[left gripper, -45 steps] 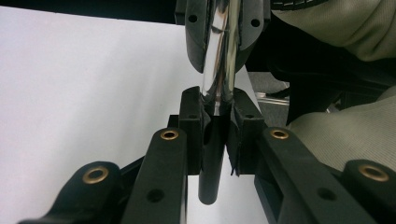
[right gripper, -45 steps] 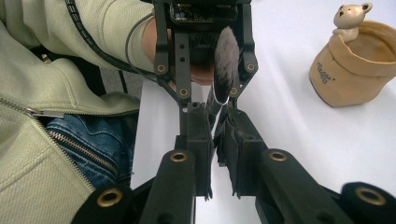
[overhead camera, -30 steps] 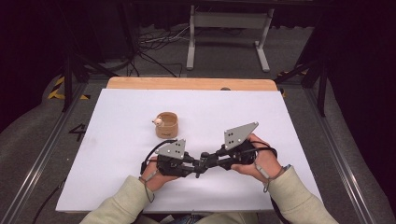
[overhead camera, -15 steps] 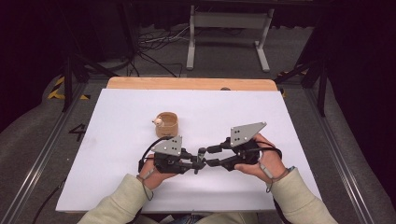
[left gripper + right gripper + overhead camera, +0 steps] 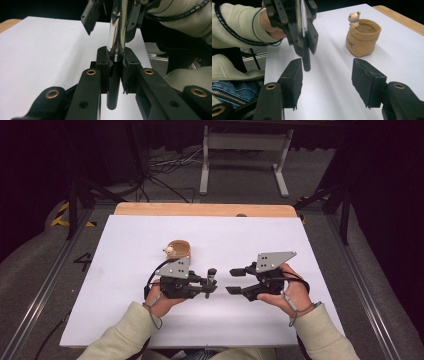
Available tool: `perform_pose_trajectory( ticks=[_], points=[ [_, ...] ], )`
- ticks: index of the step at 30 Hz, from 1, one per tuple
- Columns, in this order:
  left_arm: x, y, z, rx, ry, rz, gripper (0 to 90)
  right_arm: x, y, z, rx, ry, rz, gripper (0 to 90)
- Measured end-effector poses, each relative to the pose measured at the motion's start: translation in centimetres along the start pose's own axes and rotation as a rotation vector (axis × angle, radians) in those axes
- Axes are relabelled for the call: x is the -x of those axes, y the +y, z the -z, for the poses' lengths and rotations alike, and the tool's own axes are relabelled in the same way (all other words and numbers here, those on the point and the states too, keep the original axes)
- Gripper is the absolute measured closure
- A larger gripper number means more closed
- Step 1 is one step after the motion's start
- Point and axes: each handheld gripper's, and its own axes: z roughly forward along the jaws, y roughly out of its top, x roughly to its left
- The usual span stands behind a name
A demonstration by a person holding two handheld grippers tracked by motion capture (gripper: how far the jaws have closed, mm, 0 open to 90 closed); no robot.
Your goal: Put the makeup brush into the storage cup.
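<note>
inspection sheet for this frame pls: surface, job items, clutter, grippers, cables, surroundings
Surface: white table top, wooden strip along the far edge.
Job's things: pen, shiny barrel and black end, held upright; tan pot with a small bear figure on its rim, standing apart from both hand-held grippers.
Clutter: nothing seen.
Grippers: left hand-held gripper shut on the pen; right hand-held gripper open, jaws apart and off the pen.
Cables: black cable loops off the left hand-held gripper; loose cables on the floor beyond the table.
Surroundings: grey metal frame, dark floor.
</note>
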Motion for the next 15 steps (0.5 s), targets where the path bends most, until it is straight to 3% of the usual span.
perform_pose_trajectory(
  ticks=[3,7,15],
  points=[
    [-0.3,0.4,0.4,0.014,0.028,0.012,79.1,0.3,-0.5,0.3,0.022,-0.036,0.002,34.7],
    [-0.6,0.7,0.8,0.031,0.073,0.03,79.1,0.5,-0.9,0.6,0.032,-0.062,-0.006,34.5],
    [-1.4,1.1,1.9,0.068,0.145,0.071,79.1,0.9,-2.0,1.6,0.071,-0.163,-0.054,23.0]
  ],
)
